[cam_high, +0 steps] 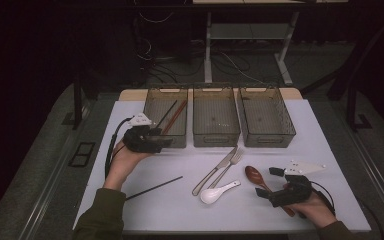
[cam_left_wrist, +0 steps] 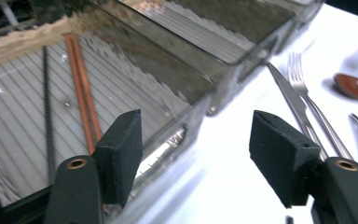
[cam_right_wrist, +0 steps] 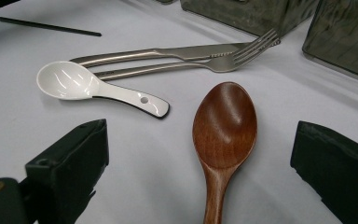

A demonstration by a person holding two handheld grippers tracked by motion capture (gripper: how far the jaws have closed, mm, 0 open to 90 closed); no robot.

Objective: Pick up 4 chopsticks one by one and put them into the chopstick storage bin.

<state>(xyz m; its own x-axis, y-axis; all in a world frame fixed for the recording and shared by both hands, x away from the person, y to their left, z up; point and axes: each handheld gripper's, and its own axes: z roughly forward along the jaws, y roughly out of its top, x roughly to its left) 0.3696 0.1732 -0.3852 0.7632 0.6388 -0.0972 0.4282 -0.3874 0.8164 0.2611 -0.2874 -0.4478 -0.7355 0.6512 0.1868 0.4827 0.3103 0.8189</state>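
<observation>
At the near right of the white table, the right gripper rests low in the person's hand with its jaws spread wide and nothing pressed between them; in the right gripper view the bowl of the wooden spoon lies on the table between the two black jaws, touching neither, its handle running back under the gripper. Just beyond it lies the white ceramic spoon, bowl up, and behind that the knife and the fork lie side by side, touching. A single black chopstick lies alone on the near left of the table. Farther back on the left, the left gripper is held at the front edge of the left bin, its jaws apart and empty; in the left gripper view one jaw sits over the bin and the other over the bare table. Inside that bin lie a pair of reddish-brown chopsticks and one black chopstick, side by side. The middle bin and the right bin stand in a row beside it along the far edge.
</observation>
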